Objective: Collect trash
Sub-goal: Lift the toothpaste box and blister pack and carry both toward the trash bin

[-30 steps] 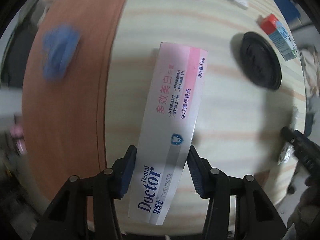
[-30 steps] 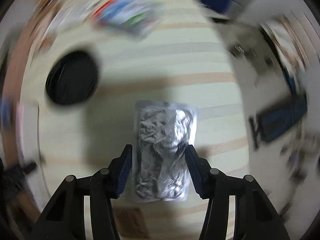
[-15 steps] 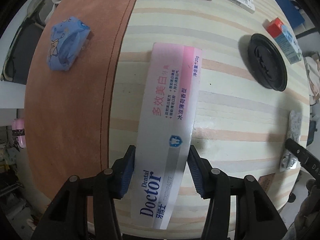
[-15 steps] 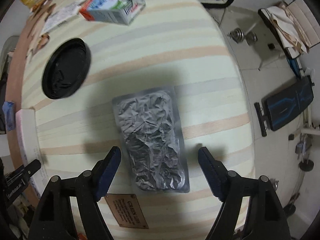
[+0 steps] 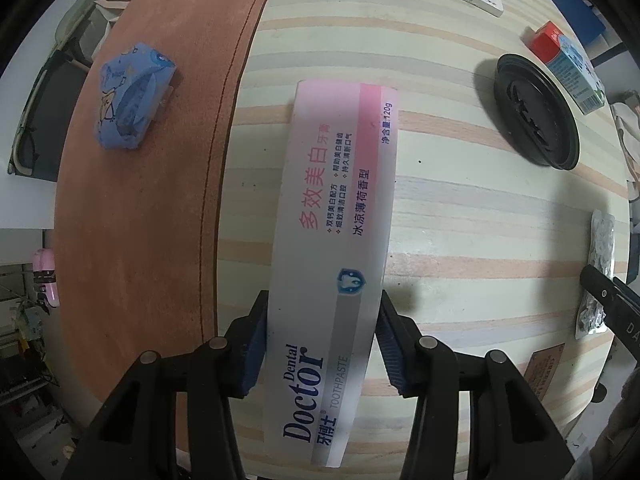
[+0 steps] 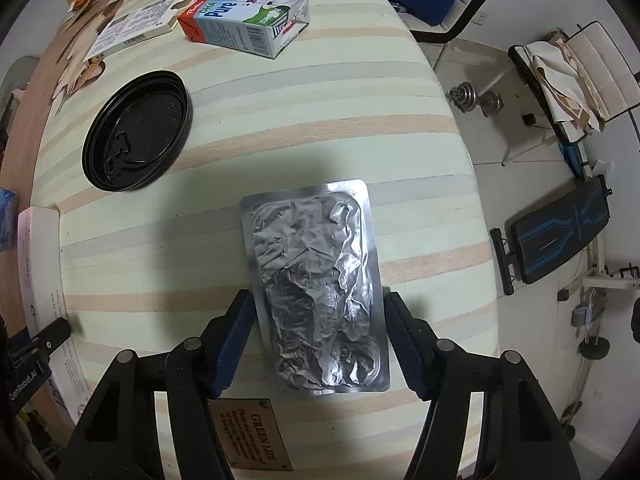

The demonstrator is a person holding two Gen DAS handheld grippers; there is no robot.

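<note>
Pointing straight down at the striped tabletop (image 5: pixel 460 208), the left gripper (image 5: pixel 322 344) has its two fingers (image 5: pixel 252 344) on both long sides of a white and pink toothpaste box (image 5: pixel 336 240). The blue pads lie against the edges of the box near its printed "Doctor" end, and the fingers are closing a little on it. The box lies flat, its far end toward the middle of the tabletop.

The right gripper (image 6: pixel 318 340) also points down, over a crumpled silver foil pack (image 6: pixel 320 288) that lies flat on the tabletop. The pack is between the fingers (image 6: pixel 404 344), which are closing, but a narrow gap shows on each side, so the pads do not press it yet.

A round black lid (image 6: pixel 136 132) rests on the tabletop, well apart from the foil pack. Beyond it a milk carton (image 6: pixel 248 20) lies on its side, just beside a flat white box (image 6: pixel 132 28). Near the right gripper a small wooden sign (image 6: pixel 252 436) lies on the tabletop.

A blue tissue pack (image 5: pixel 132 100) sits on the brown strip (image 5: pixel 152 220) along one side of the tabletop. In the right view, something dark at the left edge is probably the other gripper, but it is hard to tell.
</note>
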